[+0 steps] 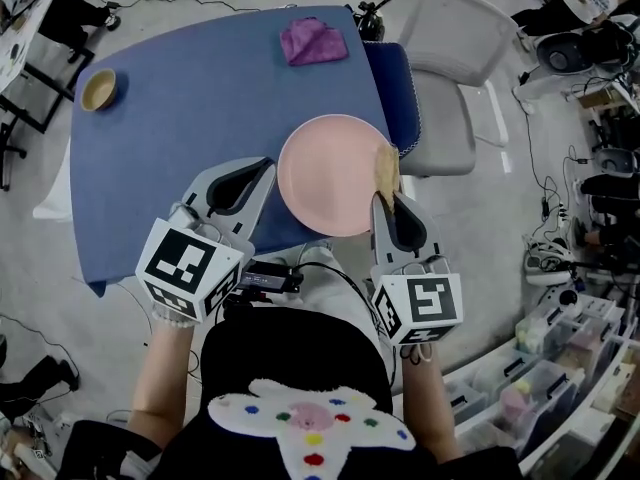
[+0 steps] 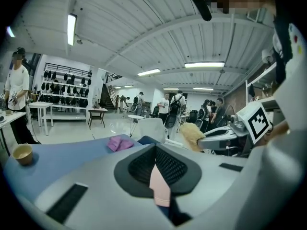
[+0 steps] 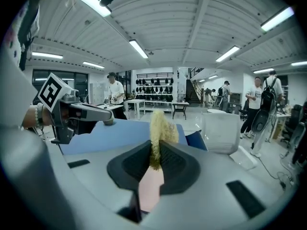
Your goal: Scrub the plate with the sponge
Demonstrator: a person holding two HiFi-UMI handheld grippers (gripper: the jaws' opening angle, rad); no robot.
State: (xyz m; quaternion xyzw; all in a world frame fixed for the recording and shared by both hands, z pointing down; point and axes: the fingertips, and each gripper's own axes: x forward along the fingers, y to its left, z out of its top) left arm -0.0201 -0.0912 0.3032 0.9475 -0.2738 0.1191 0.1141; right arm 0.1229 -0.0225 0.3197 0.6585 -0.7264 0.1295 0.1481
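Plate (image 1: 330, 173), round, smooth and pink, held above the blue-clothed table (image 1: 170, 138), its left rim hidden inside the clamped left gripper (image 1: 268, 171), its right rim meeting the shaggy yellow sponge (image 1: 387, 166), half-buried in the pinching right gripper (image 1: 385, 201); beyond the plate, a crumpled purple cloth (image 1: 312, 40), grey floor (image 1: 480, 198) around.

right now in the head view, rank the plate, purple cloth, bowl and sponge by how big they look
1. pink plate
2. purple cloth
3. small bowl and sponge: look alike; the sponge is nearer and partly hidden, so unranked
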